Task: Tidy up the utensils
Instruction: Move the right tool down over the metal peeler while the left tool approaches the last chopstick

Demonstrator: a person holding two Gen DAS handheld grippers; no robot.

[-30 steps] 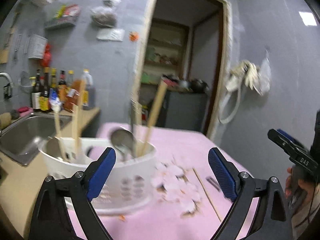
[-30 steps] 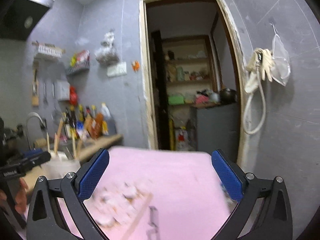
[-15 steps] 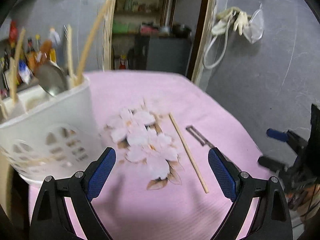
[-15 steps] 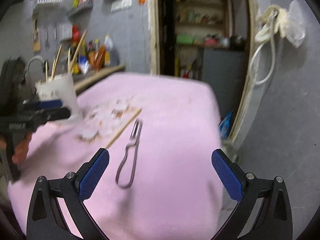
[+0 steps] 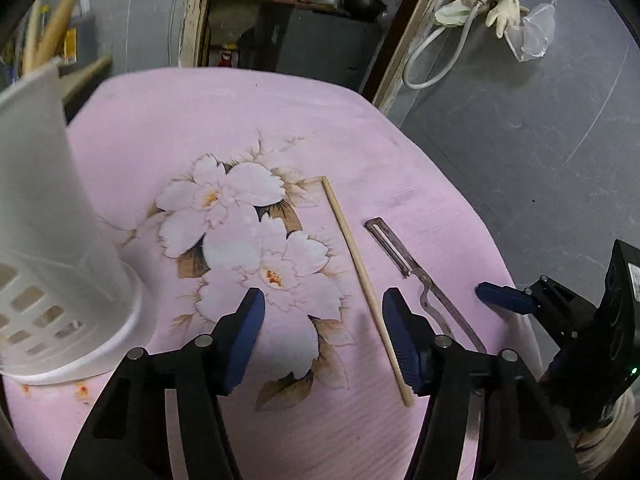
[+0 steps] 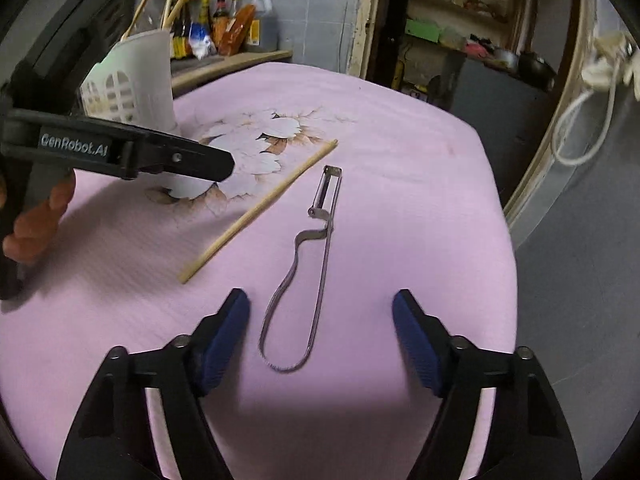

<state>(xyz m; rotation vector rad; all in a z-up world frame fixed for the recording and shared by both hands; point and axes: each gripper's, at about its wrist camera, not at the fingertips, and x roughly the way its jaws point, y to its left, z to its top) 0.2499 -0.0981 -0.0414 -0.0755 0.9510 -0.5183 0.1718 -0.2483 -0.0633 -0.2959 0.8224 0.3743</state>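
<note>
A wooden chopstick (image 5: 362,280) and a metal peeler (image 5: 416,276) lie on the pink flowered cloth (image 5: 240,128). A white perforated utensil holder (image 5: 48,216) with chopsticks in it stands at the left. My left gripper (image 5: 322,336) is open and empty, low over the cloth, its right finger beside the chopstick. My right gripper (image 6: 320,340) is open and empty, with the peeler's loop handle (image 6: 296,280) between its fingers. The chopstick (image 6: 260,210) and the holder (image 6: 132,84) also show in the right wrist view, beyond the left gripper's body (image 6: 116,148).
A counter with sauce bottles (image 6: 228,24) lies behind the holder. A doorway with shelves (image 6: 460,20) is at the back. A grey wall with a hose and gloves (image 5: 476,4) runs along the table's right edge.
Both grippers have tilted down and dropped toward the cloth. The left one has moved right, away from the holder, toward the chopstick. The right one has closed in on the peeler.
</note>
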